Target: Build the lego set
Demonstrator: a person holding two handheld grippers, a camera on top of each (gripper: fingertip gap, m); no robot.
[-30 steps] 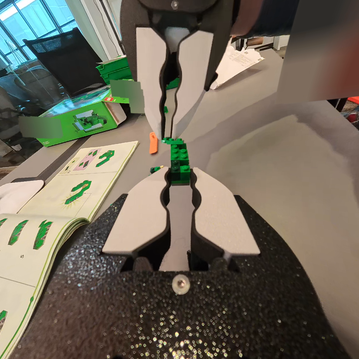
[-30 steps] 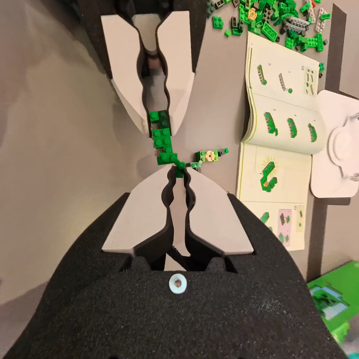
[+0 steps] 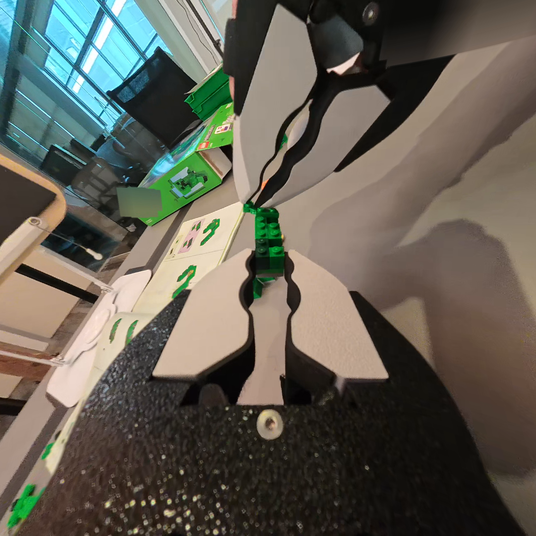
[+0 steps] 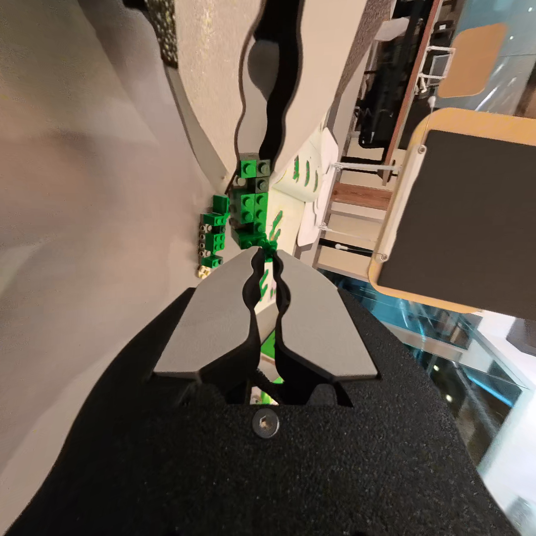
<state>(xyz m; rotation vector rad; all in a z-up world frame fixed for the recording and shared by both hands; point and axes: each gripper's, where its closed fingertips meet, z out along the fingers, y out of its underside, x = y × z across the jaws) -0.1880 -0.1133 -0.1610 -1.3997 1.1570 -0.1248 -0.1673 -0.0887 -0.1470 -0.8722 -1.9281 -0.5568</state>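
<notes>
Green studded brick assembly (image 3: 268, 240) is being clamped at its near end by the left gripper (image 3: 269, 262), its long axis running away towards the right gripper (image 3: 255, 203), closed on its far tip. Printed green cardboard box (image 3: 185, 188) is lying beyond an open instruction booklet (image 3: 203, 237) on the grey table (image 3: 377, 261).

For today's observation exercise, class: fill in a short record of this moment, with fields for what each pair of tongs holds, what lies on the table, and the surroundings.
left tongs: shut on the near end of the green brick assembly
right tongs: shut on the assembly's other end
assembly: held between both, off the table
table: grey; open instruction booklet, green box
loose part: smaller green-and-grey brick piece
background: windows, black chair
</notes>
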